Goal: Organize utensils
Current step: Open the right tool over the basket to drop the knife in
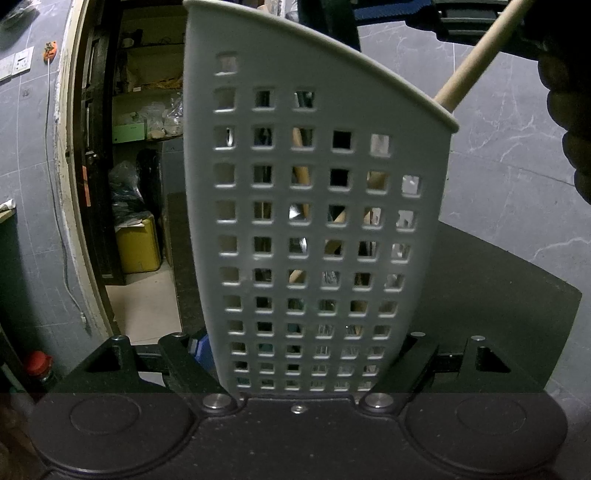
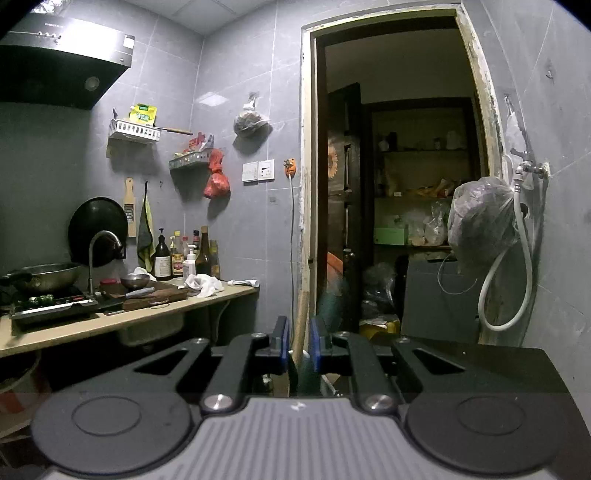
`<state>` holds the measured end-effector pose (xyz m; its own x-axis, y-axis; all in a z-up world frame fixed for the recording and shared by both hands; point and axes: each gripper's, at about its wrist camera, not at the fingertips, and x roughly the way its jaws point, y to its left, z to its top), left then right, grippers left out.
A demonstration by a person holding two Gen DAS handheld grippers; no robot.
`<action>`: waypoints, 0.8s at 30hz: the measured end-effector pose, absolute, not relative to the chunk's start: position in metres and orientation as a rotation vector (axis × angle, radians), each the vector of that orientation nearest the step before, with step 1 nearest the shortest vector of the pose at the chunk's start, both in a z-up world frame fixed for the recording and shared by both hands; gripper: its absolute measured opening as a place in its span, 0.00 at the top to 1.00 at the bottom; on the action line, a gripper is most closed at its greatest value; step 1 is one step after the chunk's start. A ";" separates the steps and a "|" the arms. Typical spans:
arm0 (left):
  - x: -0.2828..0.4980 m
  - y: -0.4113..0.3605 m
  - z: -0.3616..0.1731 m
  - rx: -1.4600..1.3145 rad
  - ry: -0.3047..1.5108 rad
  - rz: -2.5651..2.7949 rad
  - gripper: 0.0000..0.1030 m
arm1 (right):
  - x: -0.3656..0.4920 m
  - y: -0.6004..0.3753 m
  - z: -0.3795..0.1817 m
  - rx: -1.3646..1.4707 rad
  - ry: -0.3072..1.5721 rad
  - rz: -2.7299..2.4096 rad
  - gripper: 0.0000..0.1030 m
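A white perforated utensil holder fills the left wrist view, upright, with my left gripper shut on its lower sides. Through its square holes I see wooden and metal utensils inside. A wooden handle slants down from the upper right and passes behind the holder's rim. The right gripper grips that handle at the top edge, beside a dark gloved hand. In the right wrist view, my right gripper is shut on the wooden handle, which stands upright between the blue pads.
A kitchen counter at the left carries a stove, wok, cutting board, bottles and cloth. An open doorway leads to storage shelves. A tap with a hose and a hung bag are on the right wall. A dark surface lies below the holder.
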<state>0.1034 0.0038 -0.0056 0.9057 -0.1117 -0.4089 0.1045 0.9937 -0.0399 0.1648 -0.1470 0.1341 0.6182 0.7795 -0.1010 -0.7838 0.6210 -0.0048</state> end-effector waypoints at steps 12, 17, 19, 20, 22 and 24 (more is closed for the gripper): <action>0.103 0.004 -0.004 -0.017 0.423 -0.111 0.20 | 0.167 -0.150 0.134 -0.040 0.112 0.891 0.86; 0.103 0.004 -0.005 -0.016 0.423 -0.111 0.20 | 0.165 -0.158 0.134 -0.002 0.093 0.886 0.78; 0.103 0.004 -0.005 -0.016 0.423 -0.111 0.20 | 0.165 -0.162 0.133 0.016 0.085 0.882 0.74; 0.103 0.004 -0.005 -0.016 0.423 -0.111 0.20 | 0.165 -0.164 0.133 0.023 0.081 0.879 0.72; 0.103 0.004 -0.005 -0.016 0.424 -0.110 0.20 | 0.165 -0.168 0.132 0.036 0.075 0.872 0.65; 0.104 0.005 -0.004 -0.014 0.424 -0.109 0.20 | 0.165 -0.172 0.132 0.050 0.065 0.862 0.58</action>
<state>0.1035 0.0045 -0.0042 0.9056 -0.1081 -0.4101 0.1021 0.9941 -0.0366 0.1648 -0.1721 0.1323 0.6491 0.7598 -0.0370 -0.7567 0.6500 0.0703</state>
